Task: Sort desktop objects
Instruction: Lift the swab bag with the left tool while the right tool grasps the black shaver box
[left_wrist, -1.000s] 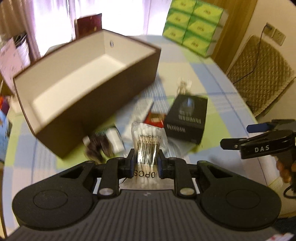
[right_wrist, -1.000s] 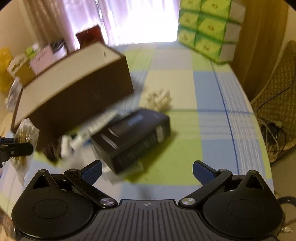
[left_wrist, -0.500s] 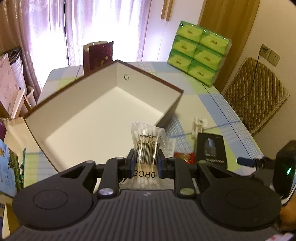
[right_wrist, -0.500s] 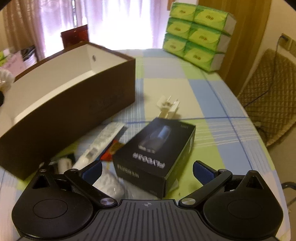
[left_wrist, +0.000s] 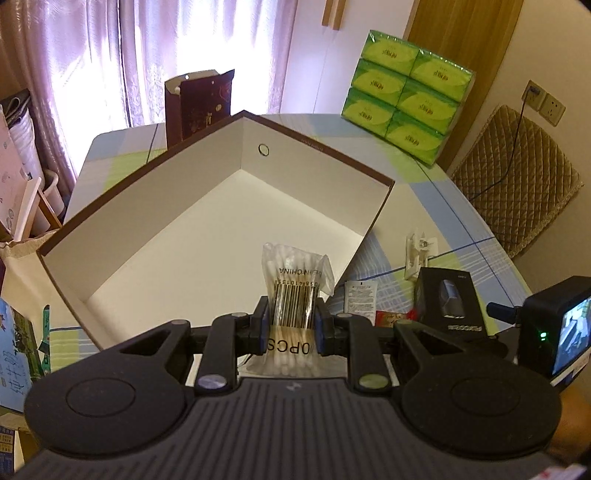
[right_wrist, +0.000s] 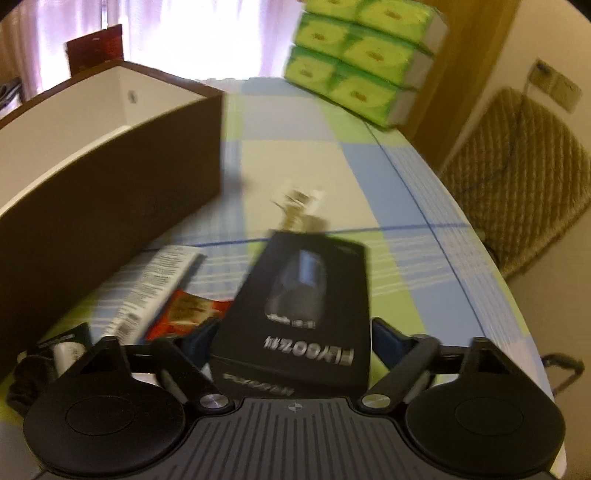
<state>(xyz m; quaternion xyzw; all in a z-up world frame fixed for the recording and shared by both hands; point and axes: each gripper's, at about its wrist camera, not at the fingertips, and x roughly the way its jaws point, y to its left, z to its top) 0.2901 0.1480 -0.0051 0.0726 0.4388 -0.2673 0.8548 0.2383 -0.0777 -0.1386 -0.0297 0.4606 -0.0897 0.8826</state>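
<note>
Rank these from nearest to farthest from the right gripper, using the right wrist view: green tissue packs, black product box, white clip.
1. Black product box: between the right gripper's open fingers.
2. White clip: just beyond the box, mid-table.
3. Green tissue packs: far edge, upper right.

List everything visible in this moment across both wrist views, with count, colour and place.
storage box: 1, brown outside, white inside, open, on the table.
cotton swab bag: 1, clear with barcode, held over the box's near edge.
black product box: 1, on the table, between the right fingers.
white leaflet: 1, beside the storage box.
red packet: 1, left of the black box.
white clip: 1, beyond the black box.
small dark item: 1, blurred, near left.
tissue packs: 6, green, stacked at the far edge.
gift bag: 1, dark red, behind the box.
table: 1, checked blue-green cloth.
chair: 1, tan quilted, right.
left gripper: shut on the swabs.
right gripper: open, straddling the black box.
</note>
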